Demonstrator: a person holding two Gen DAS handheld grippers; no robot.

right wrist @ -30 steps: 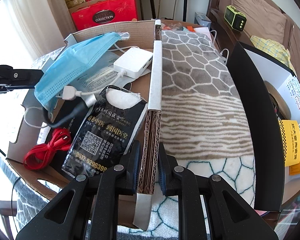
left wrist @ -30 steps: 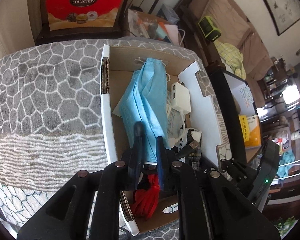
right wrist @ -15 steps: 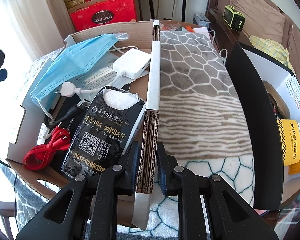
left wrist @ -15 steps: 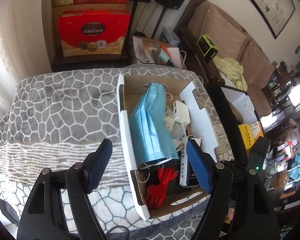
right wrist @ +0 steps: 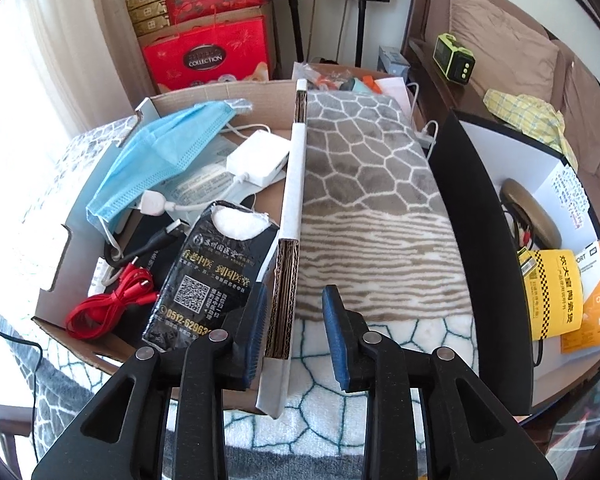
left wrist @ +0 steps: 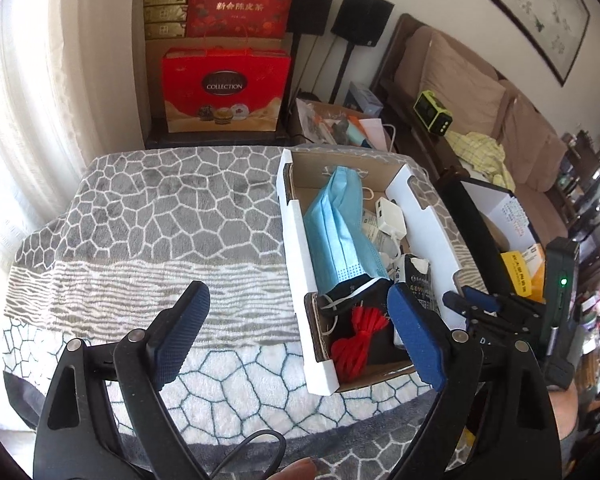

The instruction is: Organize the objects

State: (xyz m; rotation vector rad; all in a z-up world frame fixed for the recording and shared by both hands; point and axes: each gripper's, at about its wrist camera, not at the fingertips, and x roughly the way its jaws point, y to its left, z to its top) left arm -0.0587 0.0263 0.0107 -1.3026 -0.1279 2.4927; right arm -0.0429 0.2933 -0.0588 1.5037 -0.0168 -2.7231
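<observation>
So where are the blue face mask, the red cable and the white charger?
blue face mask (right wrist: 160, 152), right wrist view, middle of the pleats.
red cable (right wrist: 100, 308), right wrist view, coiled bundle.
white charger (right wrist: 260, 160), right wrist view, top face.

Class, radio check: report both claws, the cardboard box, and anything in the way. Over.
Left claw open, empty, above the blanket. Right claw open, straddling the cardboard box wall. Blue mask inside the box. Nothing blocking either claw.

corrugated cardboard box (right wrist: 288, 280) on a fuzzy patterned blanket (right wrist: 372, 200).
</observation>
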